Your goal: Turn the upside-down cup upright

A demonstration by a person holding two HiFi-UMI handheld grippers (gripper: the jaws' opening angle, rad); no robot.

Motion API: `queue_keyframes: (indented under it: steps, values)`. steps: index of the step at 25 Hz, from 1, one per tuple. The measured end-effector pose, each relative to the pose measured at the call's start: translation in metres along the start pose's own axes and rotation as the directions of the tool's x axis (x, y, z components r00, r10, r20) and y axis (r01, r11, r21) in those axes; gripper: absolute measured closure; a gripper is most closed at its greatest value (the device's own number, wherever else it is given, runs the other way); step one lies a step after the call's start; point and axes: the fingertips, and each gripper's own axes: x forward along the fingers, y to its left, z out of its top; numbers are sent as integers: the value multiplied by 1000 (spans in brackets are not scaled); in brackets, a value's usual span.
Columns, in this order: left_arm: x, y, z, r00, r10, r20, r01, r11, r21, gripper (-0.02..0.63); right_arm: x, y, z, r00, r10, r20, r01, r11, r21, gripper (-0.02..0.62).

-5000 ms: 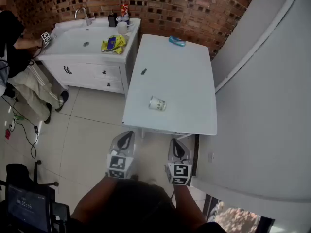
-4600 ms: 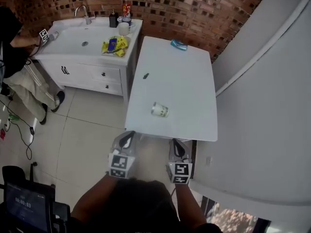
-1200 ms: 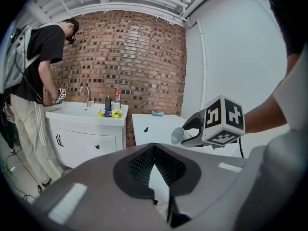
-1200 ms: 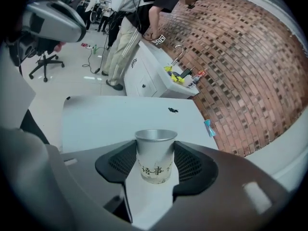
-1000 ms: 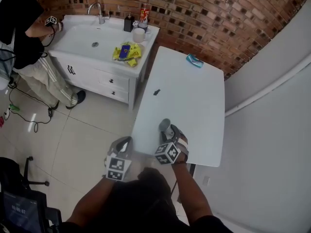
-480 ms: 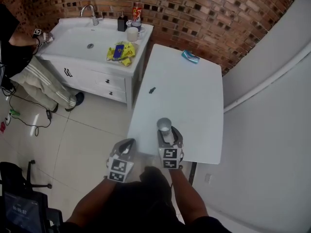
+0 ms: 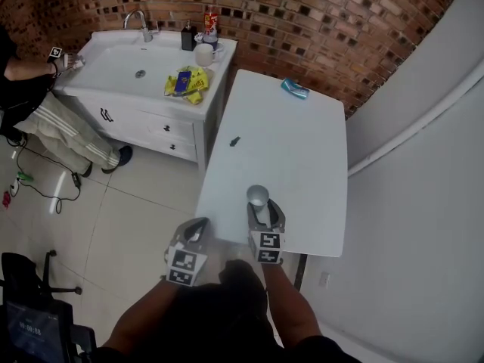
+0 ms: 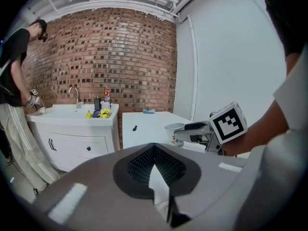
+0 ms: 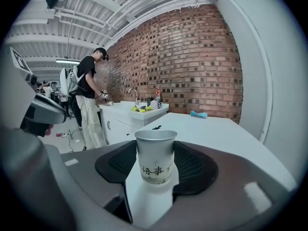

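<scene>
Jaws of the right gripper [image 7: 260, 212] are pressing on both sides of the cup [image 9: 155, 154], which is standing upright between them, mouth facing up. Jaws of the left gripper [image 8: 153, 166] are sitting closed together with nothing between them, just left of the right gripper, by the near corner of the white surface [image 7: 302, 150]. Ahead of the right jaws and slightly left, a small dark object [image 7: 234, 141] is lying on the surface. Far ahead, a blue object [image 7: 295, 89] is lying near the brick wall [image 7: 302, 21]. Whether the cup's base is touching the surface cannot be told.
</scene>
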Motion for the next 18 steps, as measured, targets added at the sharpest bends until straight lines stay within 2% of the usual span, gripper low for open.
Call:
queue_keyframes:
  steps: [8,18]
  values:
    - [-1,-3,0,1000,3,-9,-3,1000,1,609,2,-6,-11,999,-22,-24,23,999,34,333]
    - [0,-10,-1,1000,-23,-8,23,1000,6,609,-11,2,-17,999,-29,-33,29,1000,-3,327]
